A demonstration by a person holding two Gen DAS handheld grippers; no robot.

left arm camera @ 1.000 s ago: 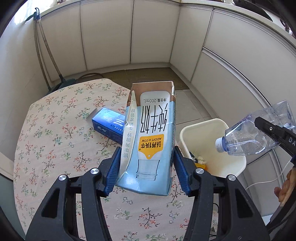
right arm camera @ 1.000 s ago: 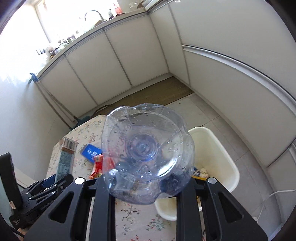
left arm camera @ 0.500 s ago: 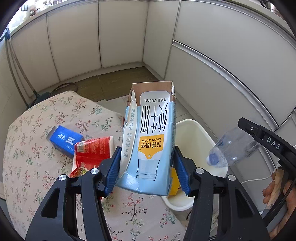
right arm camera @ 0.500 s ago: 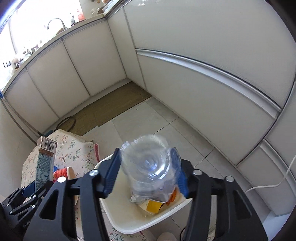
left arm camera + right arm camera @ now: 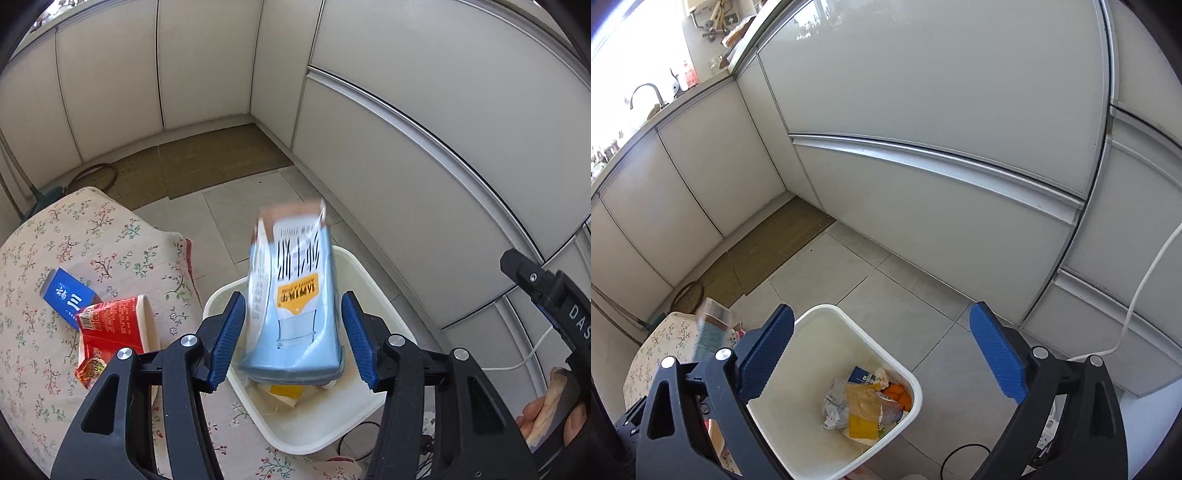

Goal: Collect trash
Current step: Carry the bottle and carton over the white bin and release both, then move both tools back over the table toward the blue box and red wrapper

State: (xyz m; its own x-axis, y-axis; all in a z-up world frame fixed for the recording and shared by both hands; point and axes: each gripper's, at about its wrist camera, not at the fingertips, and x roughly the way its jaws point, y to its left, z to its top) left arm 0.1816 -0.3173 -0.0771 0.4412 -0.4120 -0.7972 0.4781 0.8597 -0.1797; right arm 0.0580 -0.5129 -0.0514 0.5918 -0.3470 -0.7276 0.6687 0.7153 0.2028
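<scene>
Hanging between the spread jaws of the left gripper (image 5: pixel 291 338), the milk carton (image 5: pixel 293 295) is seen directly above the white bin (image 5: pixel 364 275), its long axis running away from the camera and tipped only a little off the line of the fingers; gaps show between its sides and both blue pads, and its print is blurred, so it is judged to be released and dropping rather than pinched. The bin is thus the landmark: the carton lies over its near-left part, and the left gripper is the nearer of the two to it. The right gripper (image 5: pixel 882 354) is held over the same bin from the other side, its jaws wide apart with nothing between them, the bin's open mouth (image 5: pixel 827 312) lying straight below and ahead. Inside the bin a heap of wrappers (image 5: pixel 864 406) is seen; its pieces cannot be counted surely. To the left of the bin, on the flowered counter (image 5: pixel 92 229), two pieces of trash are left: one blue box (image 5: pixel 68 297) and, touching it on the side nearer the bin, one red packet (image 5: pixel 114 336). One carton, one bin and two grippers are counted. The left gripper is judged better placed for those two pieces, since they lie on its side of the bin.
</scene>
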